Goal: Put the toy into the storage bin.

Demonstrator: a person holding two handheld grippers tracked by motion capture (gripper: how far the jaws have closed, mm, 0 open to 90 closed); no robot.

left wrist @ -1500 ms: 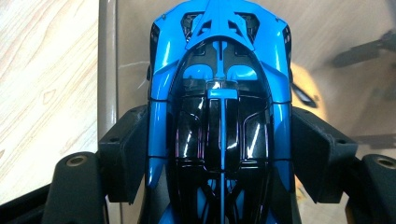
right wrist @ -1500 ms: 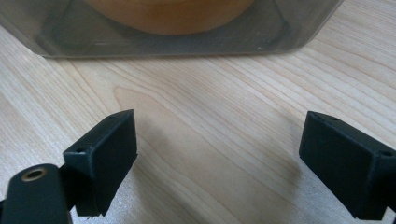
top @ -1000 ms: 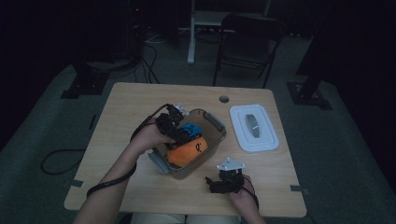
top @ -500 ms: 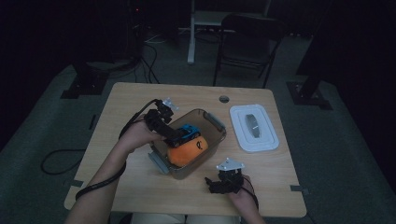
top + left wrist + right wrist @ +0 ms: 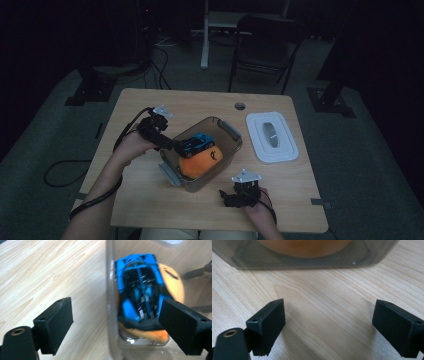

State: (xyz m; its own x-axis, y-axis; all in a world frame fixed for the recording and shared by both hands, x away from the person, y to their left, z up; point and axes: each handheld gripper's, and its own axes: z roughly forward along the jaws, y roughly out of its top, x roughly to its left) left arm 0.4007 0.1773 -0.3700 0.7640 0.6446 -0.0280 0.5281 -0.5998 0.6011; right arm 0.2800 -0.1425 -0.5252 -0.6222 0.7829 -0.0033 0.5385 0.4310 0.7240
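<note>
High view: left gripper [image 5: 167,141] at the clear bin's [image 5: 231,131] left rim, blue toy car [image 5: 196,144] atop an orange plush [image 5: 201,161] inside. Left gripper view: jaws just opened wide — straddling the bin wall, gripping nothing. Right gripper view: right gripper [image 5: 329,325] spread wide, empty — near the bin's near wall.
</note>
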